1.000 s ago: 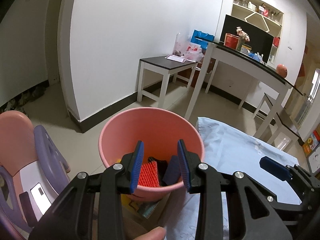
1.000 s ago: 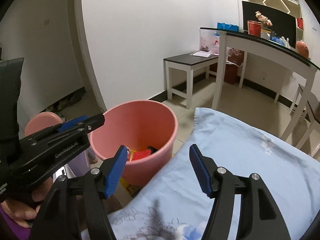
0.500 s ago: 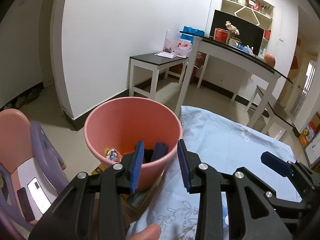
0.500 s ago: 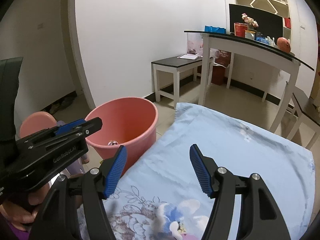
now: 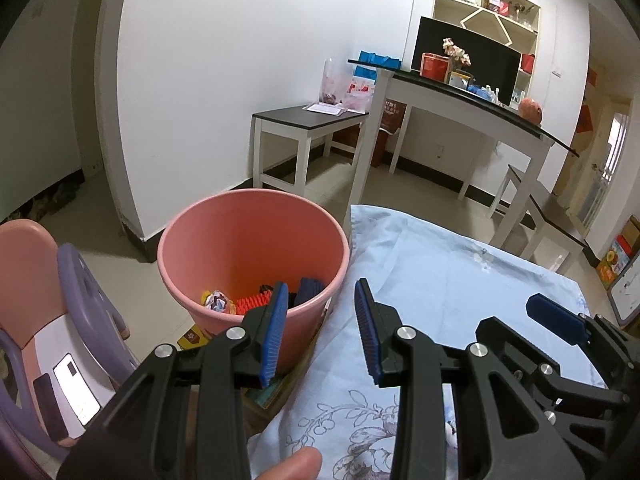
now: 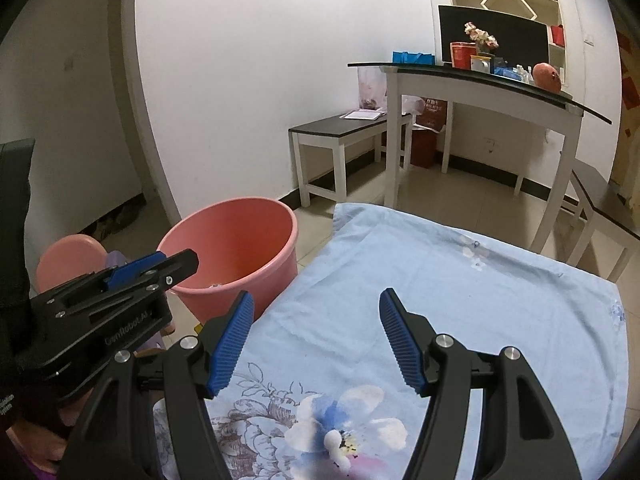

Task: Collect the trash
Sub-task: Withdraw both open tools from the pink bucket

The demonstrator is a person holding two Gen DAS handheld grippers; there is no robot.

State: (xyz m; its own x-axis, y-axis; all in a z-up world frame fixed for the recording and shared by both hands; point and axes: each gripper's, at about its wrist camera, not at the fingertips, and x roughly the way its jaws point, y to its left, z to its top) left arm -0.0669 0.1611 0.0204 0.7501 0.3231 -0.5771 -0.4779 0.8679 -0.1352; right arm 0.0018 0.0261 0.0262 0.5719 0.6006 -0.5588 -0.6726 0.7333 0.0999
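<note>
Both claws hung released and empty over the blue floral cloth, beside the pink bin.

From the left wrist, the left gripper [image 5: 320,320] stood with jaws apart, gripping nothing, near the pink bin [image 5: 252,240]; trash [image 5: 240,300] lay at its bottom, a red bristly piece and crumpled wrappers. From the right wrist, the right gripper [image 6: 316,336] also gaped empty above the cloth [image 6: 460,300], where a small white scrap [image 6: 334,440] sat on the printed flower. If that was litter, a good pickup would likely centre the fingers on it and pinch without bunching fabric.
</note>
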